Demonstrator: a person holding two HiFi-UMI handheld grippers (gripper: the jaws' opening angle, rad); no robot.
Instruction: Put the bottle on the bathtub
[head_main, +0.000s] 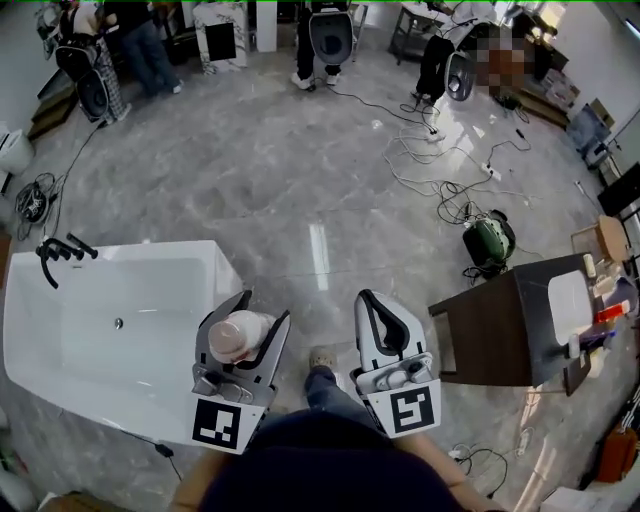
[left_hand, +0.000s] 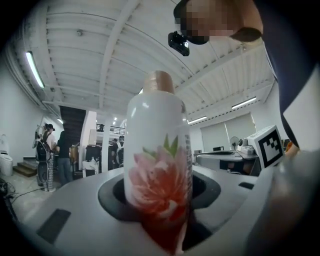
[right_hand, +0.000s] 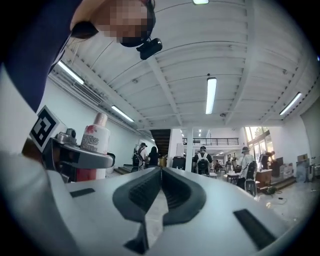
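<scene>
My left hand-held gripper (head_main: 265, 308) is clamped on the bottle (head_main: 237, 335) — the two jaws press on its sides, low down on its body. The bottle stands straight up with its cap (left_hand: 158, 82) on top. It is white with a big pink flower (left_hand: 157, 187) on it. In the head view it is over the right end of the tub (head_main: 130, 350), not set down yet. How high up it is I cannot tell.

My right hand-held gripper (head_main: 372, 300) has its jaws together with nothing in them. It is over the floor (head_main: 320, 200), beside the tub.

I think the bottle is plastic, so it should be light and a bit squashy. It looks smooth and shiny, so it could slip if I hold it too softly — and dent if I squeeze too hard. The round body is the best place to hold, not the small cap. The rim (head_main: 150, 244) looks smooth and not very wide, so I think the bottle must go down straight or it may tip into the tub
</scene>
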